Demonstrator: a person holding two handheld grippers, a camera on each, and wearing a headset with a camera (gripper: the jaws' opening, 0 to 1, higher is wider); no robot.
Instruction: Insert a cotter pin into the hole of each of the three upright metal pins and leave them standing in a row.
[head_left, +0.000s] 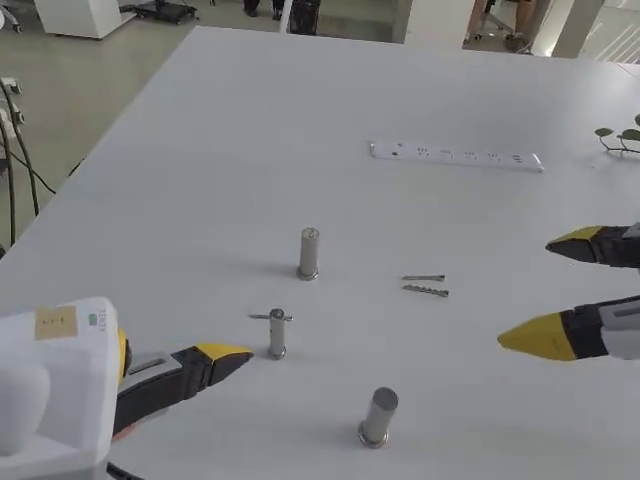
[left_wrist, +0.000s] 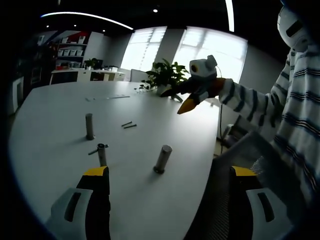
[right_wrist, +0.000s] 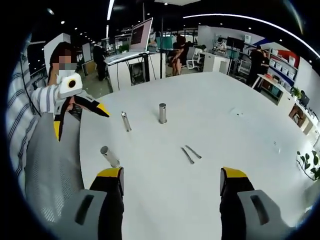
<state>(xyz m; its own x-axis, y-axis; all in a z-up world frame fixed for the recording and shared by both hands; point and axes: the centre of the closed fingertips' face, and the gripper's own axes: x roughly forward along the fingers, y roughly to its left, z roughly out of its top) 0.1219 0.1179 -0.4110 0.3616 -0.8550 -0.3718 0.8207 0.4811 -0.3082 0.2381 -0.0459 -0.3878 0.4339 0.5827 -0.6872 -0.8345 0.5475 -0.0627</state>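
Cotter pins (head_left: 425, 285) lie between left tongs (left_wrist: 169, 172) and right tongs (right_wrist: 172, 175).

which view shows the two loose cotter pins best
Head view: the cotter pins lie side by side, sharp and unblocked. The right gripper view shows them smaller; in the left gripper view they are tiny slivers.

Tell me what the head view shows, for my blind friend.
Three metal pins stand on a white table; the middle pin has a cotter pin through it. Two loose cotter pins lie nearby, between the left gripper and right gripper.
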